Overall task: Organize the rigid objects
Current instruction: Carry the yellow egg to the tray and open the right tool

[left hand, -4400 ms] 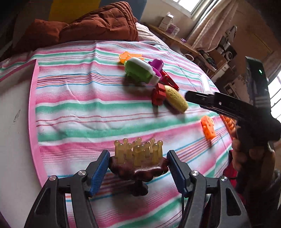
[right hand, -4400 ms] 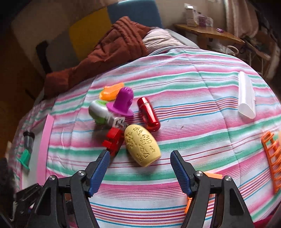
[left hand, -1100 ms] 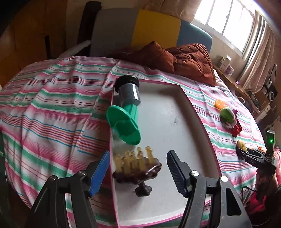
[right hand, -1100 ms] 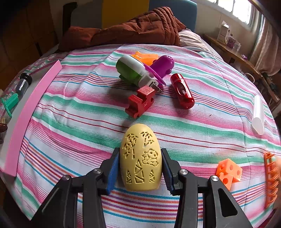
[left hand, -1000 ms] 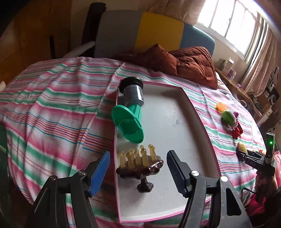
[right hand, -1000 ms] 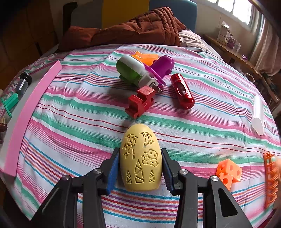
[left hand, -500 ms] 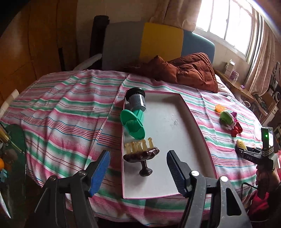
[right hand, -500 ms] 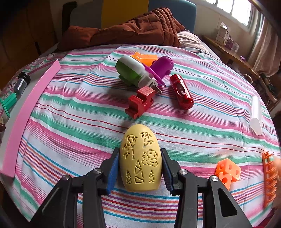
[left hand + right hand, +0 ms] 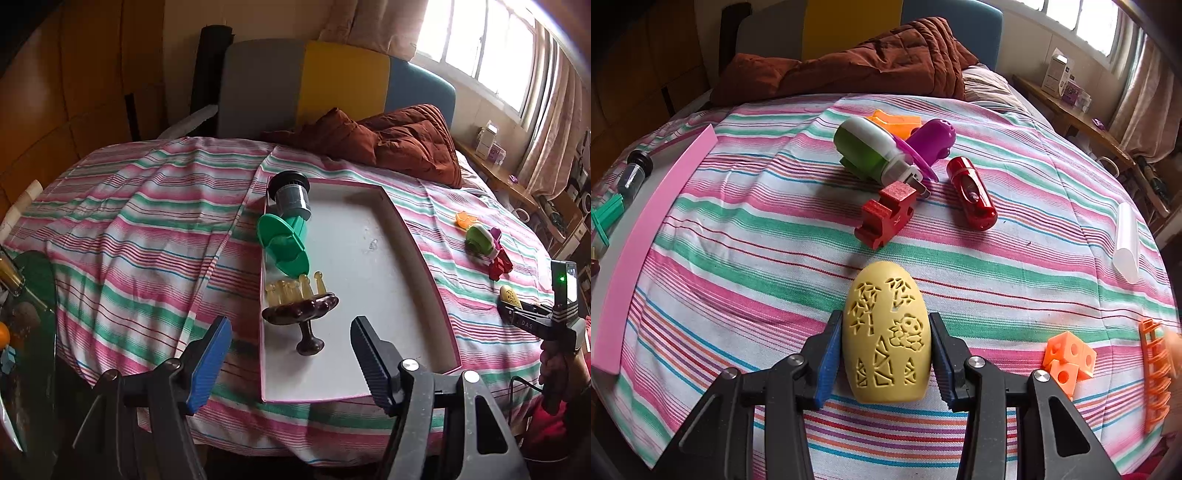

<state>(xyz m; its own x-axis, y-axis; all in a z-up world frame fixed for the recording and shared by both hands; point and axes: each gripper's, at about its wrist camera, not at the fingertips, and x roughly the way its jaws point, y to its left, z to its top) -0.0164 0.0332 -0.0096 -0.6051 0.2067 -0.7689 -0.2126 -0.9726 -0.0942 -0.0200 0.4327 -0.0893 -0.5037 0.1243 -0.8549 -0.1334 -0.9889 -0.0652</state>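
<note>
My right gripper [image 9: 884,352] is shut on a yellow egg-shaped shell with cut-out patterns [image 9: 886,336], just above the striped bedspread. It also shows small at the right in the left wrist view [image 9: 509,295]. My left gripper [image 9: 290,360] is open and empty, held back above the near end of a pink-rimmed white tray [image 9: 373,280]. In the tray lie a brown massager with yellow prongs [image 9: 301,306], a green funnel piece [image 9: 284,243] and a grey-black cylinder [image 9: 290,197].
Loose on the bedspread: a red block [image 9: 888,216], a red capsule [image 9: 971,194], a green-white item [image 9: 871,151], a purple piece [image 9: 932,142], an orange piece [image 9: 897,123], an orange cube cluster [image 9: 1067,360], an orange rack [image 9: 1154,373], a white tube [image 9: 1126,238]. A brown quilt [image 9: 388,138] lies behind.
My left gripper let go of the brown massager in the tray and has drawn back and up from it. My right gripper closed on the yellow shell and stays shut on it.
</note>
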